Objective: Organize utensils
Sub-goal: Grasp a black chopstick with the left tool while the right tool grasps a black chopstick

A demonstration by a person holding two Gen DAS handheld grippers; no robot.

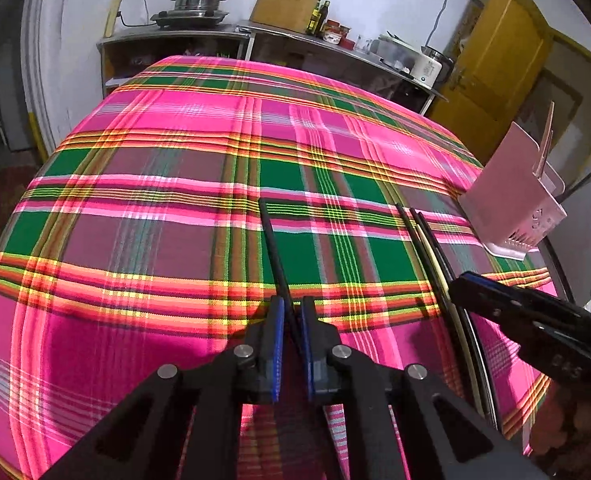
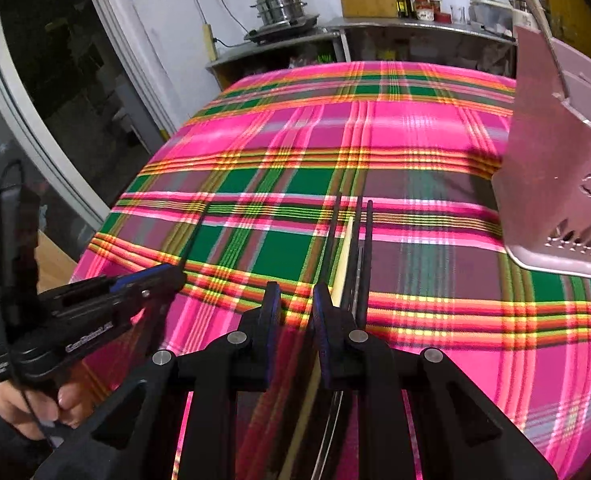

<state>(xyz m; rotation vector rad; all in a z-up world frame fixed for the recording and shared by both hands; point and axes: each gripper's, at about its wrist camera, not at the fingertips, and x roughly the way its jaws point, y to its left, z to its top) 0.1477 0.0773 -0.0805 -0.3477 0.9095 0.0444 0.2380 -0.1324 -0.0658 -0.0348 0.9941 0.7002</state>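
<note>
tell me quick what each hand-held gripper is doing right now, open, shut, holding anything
Left hand-held gripper: shut on a single black chopstick.
Right hand-held gripper: partly open, nothing visibly between its pads; loose chopsticks lie just beside it.

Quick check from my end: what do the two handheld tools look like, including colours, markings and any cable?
Both are black plastic with silver round pivot pins and blue pads on the fingers. The left tool has a pistol-style handle with pale lettering on its side, too blurred to read, and a thin black cable. The right tool carries faint embossed characters.
</note>
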